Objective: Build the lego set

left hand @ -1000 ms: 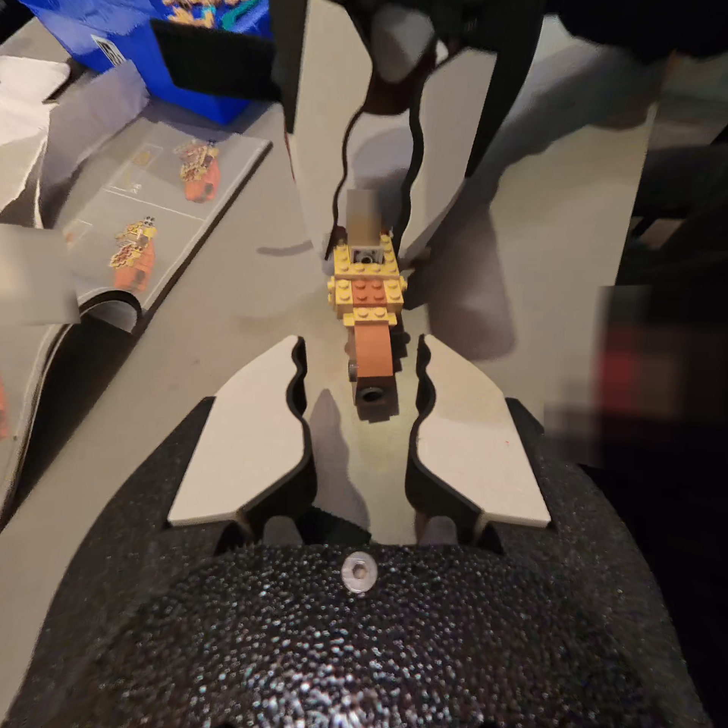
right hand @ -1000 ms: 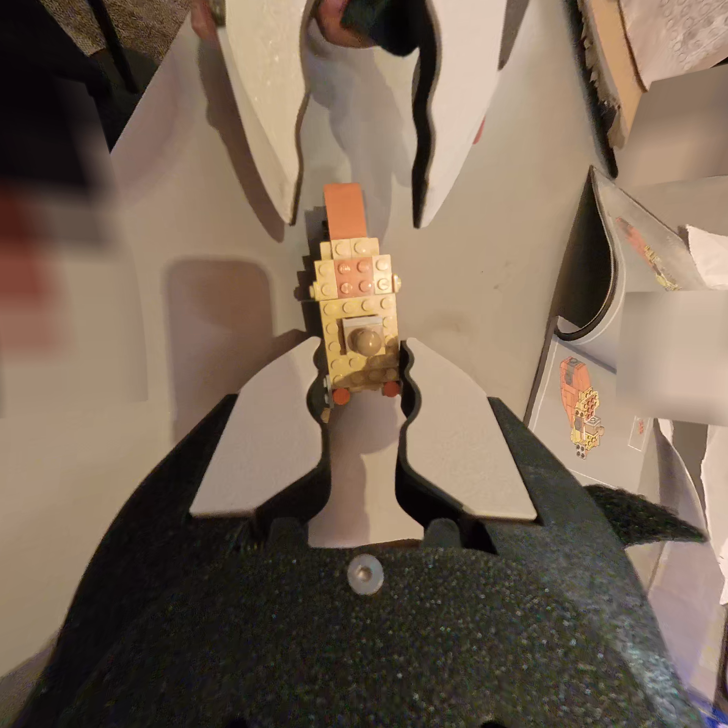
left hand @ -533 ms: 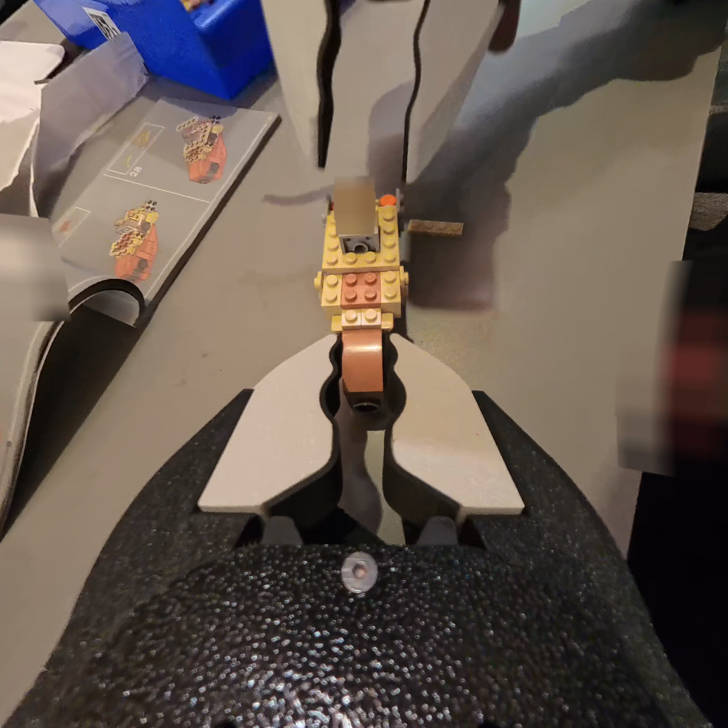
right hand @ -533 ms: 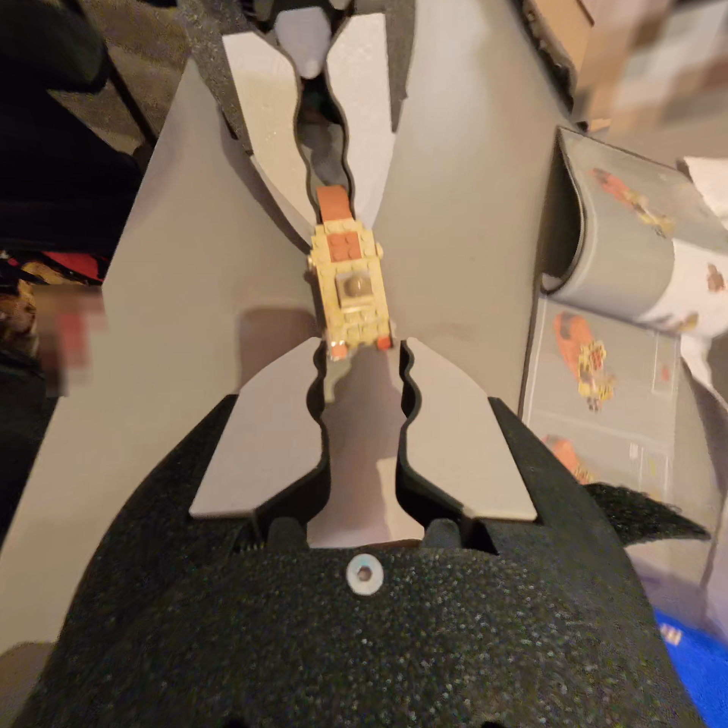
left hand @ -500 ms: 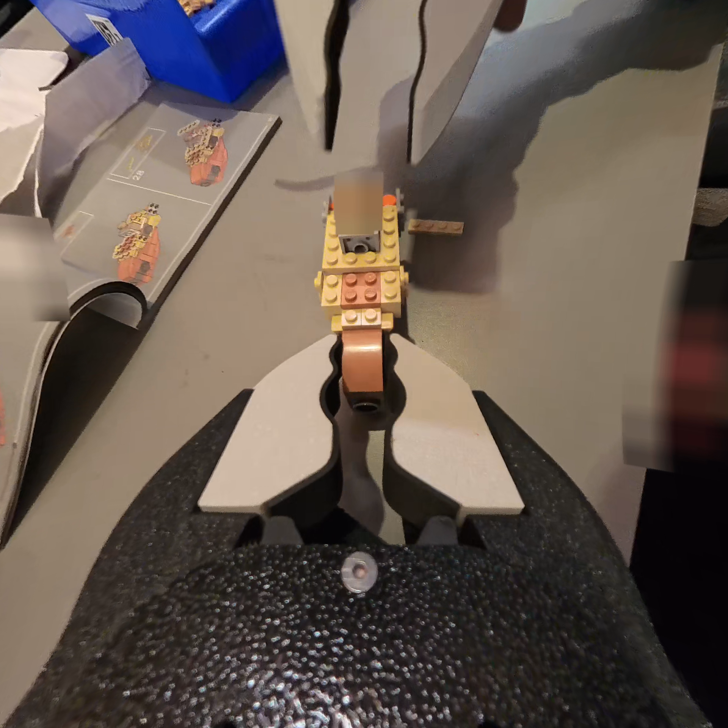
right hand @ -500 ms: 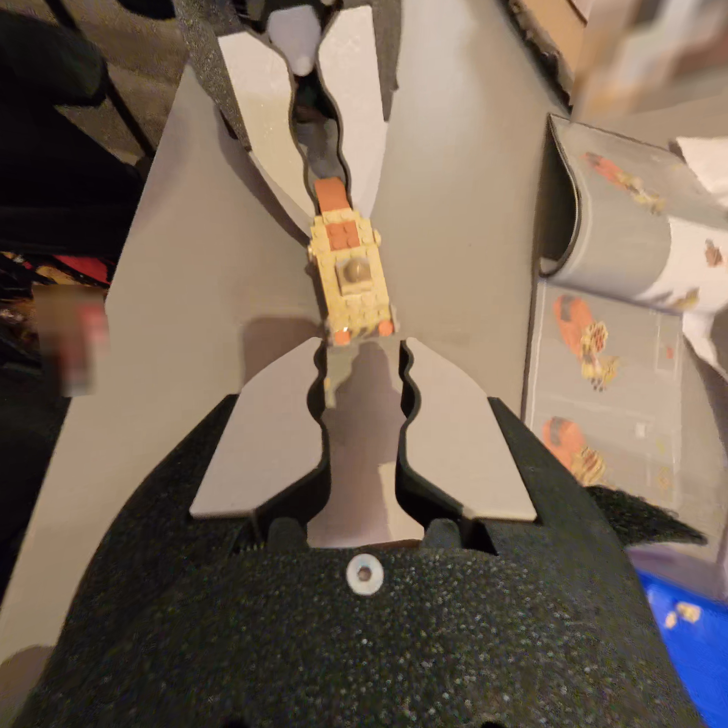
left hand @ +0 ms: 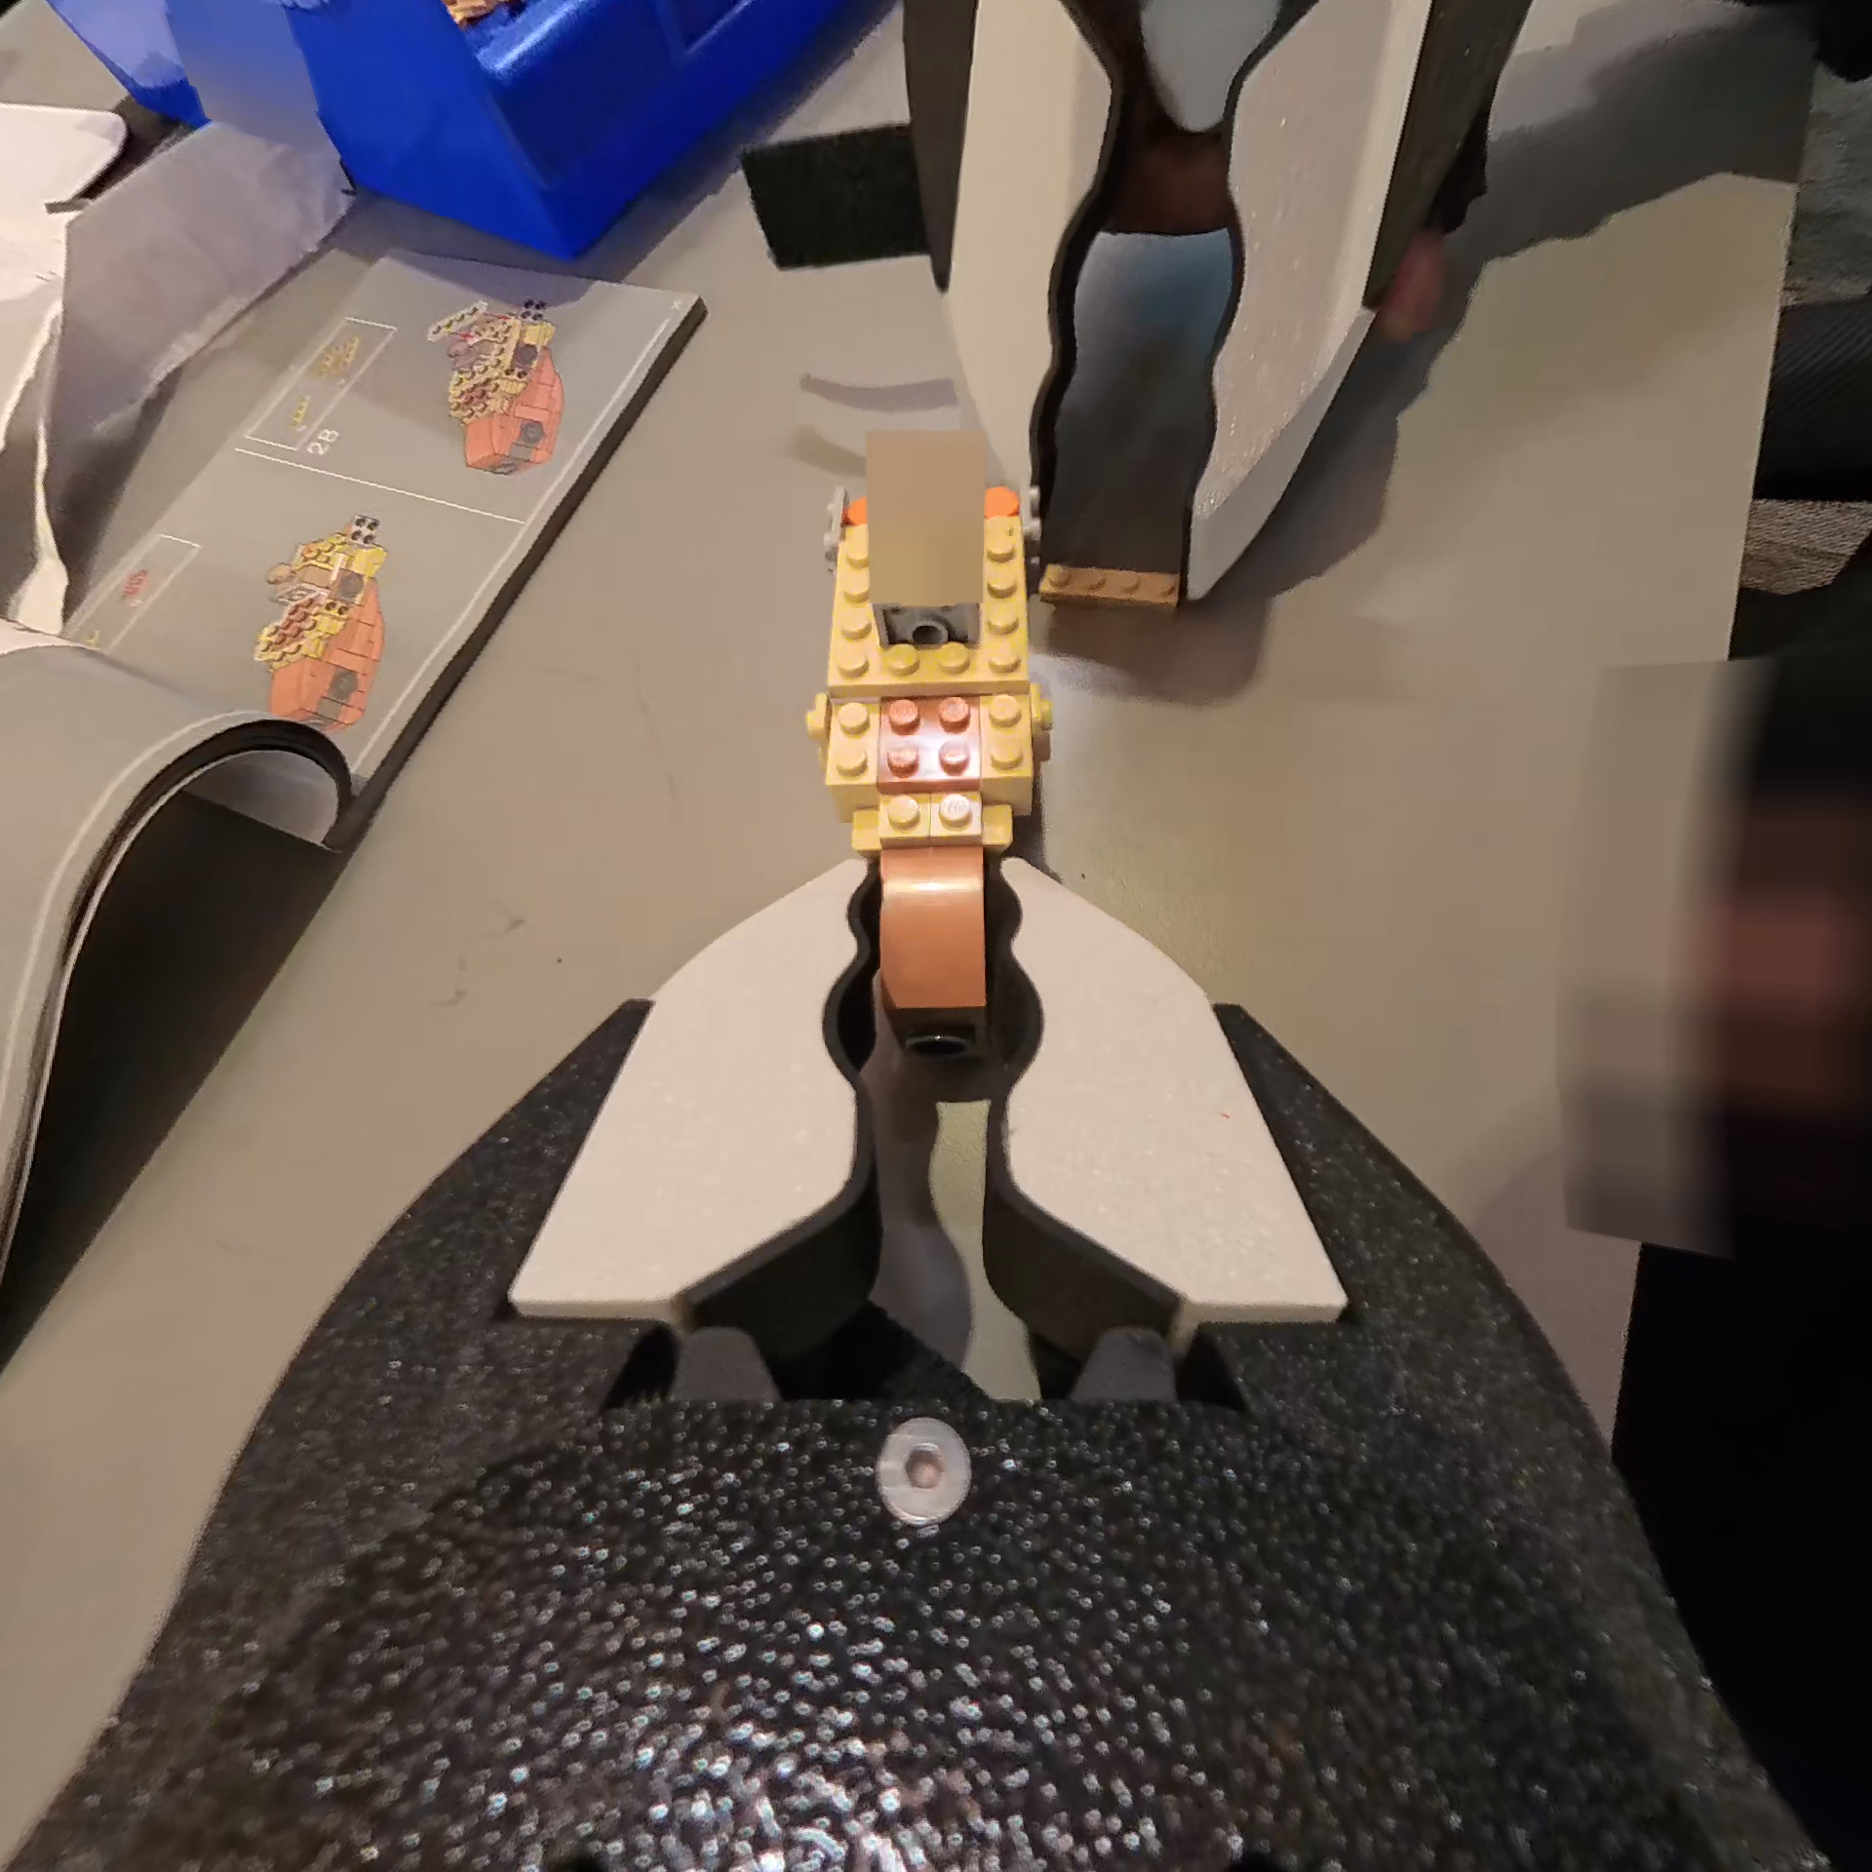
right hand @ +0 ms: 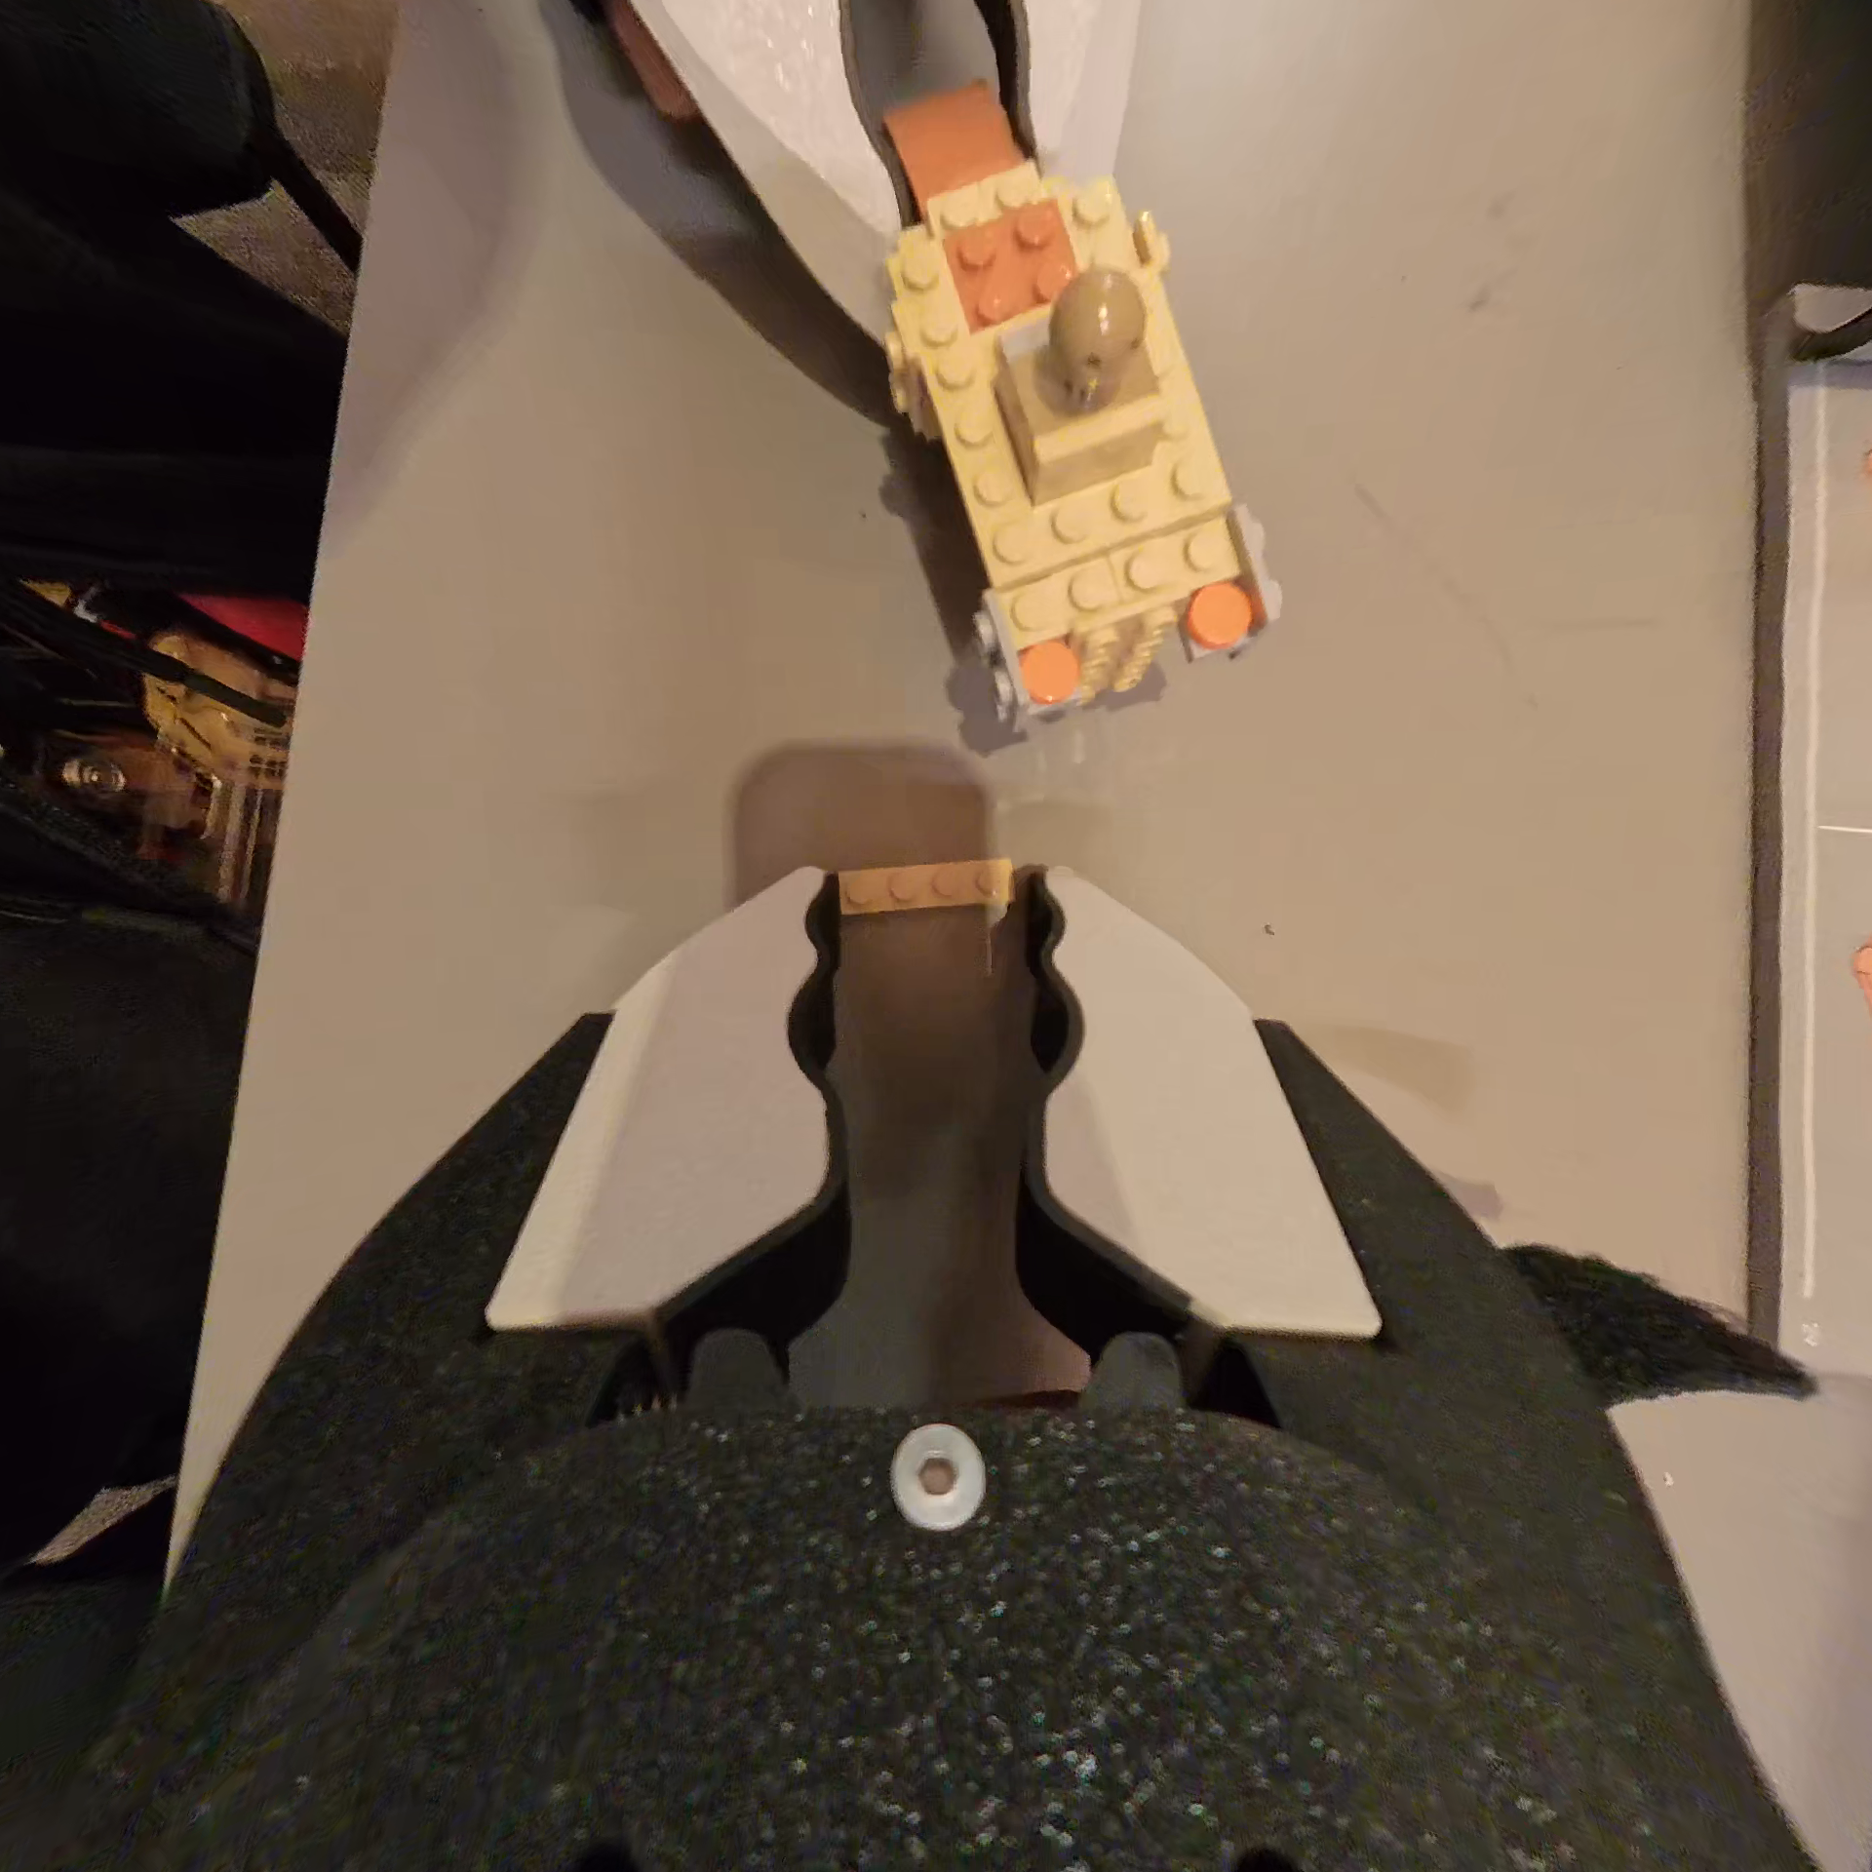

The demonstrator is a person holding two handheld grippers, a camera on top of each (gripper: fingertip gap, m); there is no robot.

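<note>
Lego model, tan with a brown patch of studs, sits on the bench, its brown curved tail pinched between the fingers of the left gripper. Just past its far end, to the right, a thin tan plate lies flat on the bench between the tips of the right gripper, whose fingers are spread and seem only to bracket it; contact cannot be told. The plate looks light, stiff and low, so it is best nipped by its short ends. The model likely snaps apart under sideways force. Farther left lie an open manual and a blue box.
</note>
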